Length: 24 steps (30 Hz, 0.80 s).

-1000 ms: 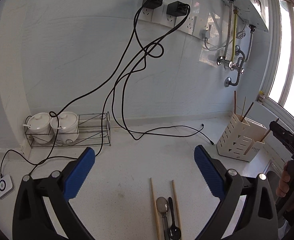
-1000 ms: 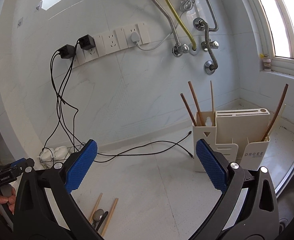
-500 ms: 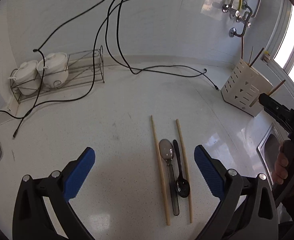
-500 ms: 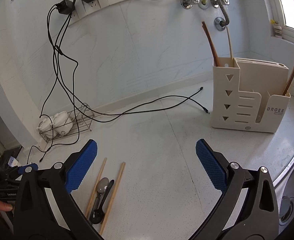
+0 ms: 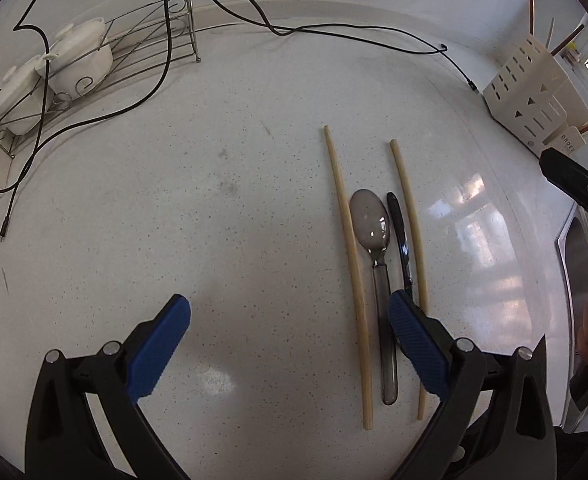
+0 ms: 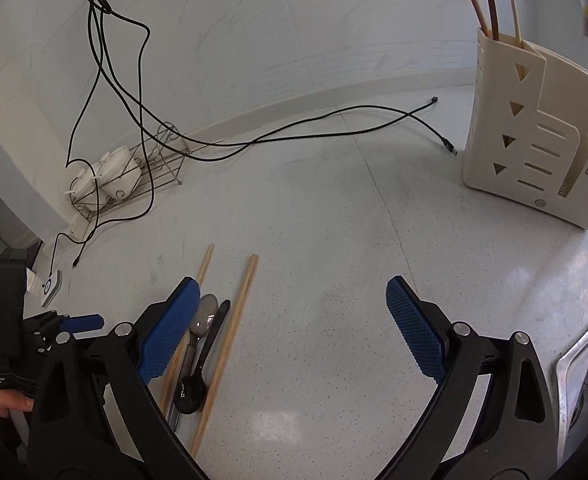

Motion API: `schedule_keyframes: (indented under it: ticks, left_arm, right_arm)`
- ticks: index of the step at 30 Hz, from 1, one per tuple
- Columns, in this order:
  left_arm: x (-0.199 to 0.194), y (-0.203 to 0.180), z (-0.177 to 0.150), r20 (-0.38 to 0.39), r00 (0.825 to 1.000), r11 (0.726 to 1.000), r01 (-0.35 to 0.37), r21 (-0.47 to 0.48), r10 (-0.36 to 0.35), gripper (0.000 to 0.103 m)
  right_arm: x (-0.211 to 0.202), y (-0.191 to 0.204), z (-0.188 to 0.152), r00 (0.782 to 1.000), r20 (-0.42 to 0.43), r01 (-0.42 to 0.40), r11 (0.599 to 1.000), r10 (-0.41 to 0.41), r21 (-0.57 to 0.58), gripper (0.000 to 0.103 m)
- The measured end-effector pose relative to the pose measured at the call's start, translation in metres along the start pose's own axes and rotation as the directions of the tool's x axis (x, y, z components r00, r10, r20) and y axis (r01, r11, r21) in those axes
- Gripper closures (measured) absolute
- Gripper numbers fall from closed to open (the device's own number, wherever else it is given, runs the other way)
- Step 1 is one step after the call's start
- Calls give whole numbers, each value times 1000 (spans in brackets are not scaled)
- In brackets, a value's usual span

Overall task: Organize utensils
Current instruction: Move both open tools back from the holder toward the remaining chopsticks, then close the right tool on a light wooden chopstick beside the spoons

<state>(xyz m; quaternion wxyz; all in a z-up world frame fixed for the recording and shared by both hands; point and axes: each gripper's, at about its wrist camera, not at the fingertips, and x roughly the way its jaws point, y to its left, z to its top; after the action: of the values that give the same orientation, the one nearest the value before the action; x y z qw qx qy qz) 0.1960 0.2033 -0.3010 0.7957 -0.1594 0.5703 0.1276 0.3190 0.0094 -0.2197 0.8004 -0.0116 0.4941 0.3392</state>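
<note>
At lower right of the left-wrist frame, four close-packed utensils: wide, empty left gripper (image 5: 290, 326) risks scattering chopsticks (image 5: 348, 248); right gripper (image 6: 290, 312) also wide, its jaws just narrowing, empty.

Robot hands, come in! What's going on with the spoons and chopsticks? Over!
Left gripper open, empty; right gripper open, empty, jaws just narrowing. Two chopsticks, grey spoon, black spoon flat on counter, holder apart. Loose cables behind, nothing blocking.

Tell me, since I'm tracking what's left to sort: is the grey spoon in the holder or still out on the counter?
Out. The grey spoon lies flat on the counter between two chopsticks, far from the cream holder.
</note>
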Motion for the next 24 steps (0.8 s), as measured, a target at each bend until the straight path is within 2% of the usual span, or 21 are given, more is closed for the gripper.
schedule_keyframes:
  ticks: [11, 15, 17, 21, 24]
  left_arm:
    - [30, -10, 13, -100, 994, 998, -33, 60, 39, 5]
    - [35, -14, 16, -101, 990, 991, -89, 96, 98, 5]
    - [38, -16, 17, -111, 988, 989, -94, 113, 107, 5]
    - [43, -19, 21, -127, 986, 988, -90, 123, 106, 5]
    - [44, -19, 23, -136, 986, 990, -86, 114, 101, 5]
  right_arm:
    - [14, -7, 2, 999, -38, 25, 999, -23, 32, 17]
    - [16, -8, 6, 999, -47, 25, 999, -23, 38, 17]
    - [16, -9, 7, 998, -54, 24, 999, -22, 41, 17]
    - [23, -7, 12, 995, -100, 25, 999, -21, 42, 17]
    - [36, 1, 13, 985, -170, 21, 999, -15, 32, 24]
